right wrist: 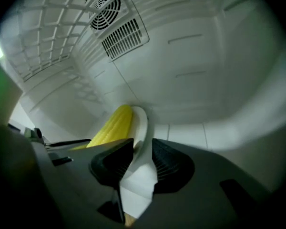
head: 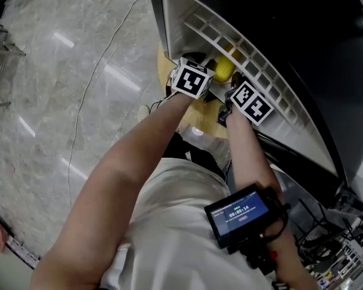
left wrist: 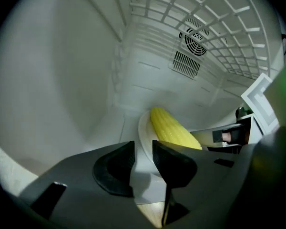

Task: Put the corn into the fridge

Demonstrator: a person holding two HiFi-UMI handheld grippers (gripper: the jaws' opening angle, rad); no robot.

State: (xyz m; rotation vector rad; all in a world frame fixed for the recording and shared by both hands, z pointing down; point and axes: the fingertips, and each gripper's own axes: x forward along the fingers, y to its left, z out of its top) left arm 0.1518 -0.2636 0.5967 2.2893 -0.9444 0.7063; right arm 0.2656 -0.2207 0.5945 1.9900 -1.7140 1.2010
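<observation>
I hold the white plate (left wrist: 144,132) by its rim, left gripper (left wrist: 143,157) and right gripper (right wrist: 142,160) both clamped on it. The corn (left wrist: 174,130) lies on it mid-frame inside the fridge (left wrist: 62,80), with the wire shelf (left wrist: 219,23) and fan vent (left wrist: 193,44) at upper right.

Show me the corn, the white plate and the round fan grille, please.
corn (left wrist: 174,130): left gripper view, middle of the cob.
white plate (right wrist: 144,123): right gripper view, its rim beside the corn.
round fan grille (left wrist: 196,41): left gripper view, its centre.

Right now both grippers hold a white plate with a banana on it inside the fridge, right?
No, it's corn, not a banana: the right gripper view shows its kernels. The left gripper and right gripper hold the white plate inside the fridge.
</observation>
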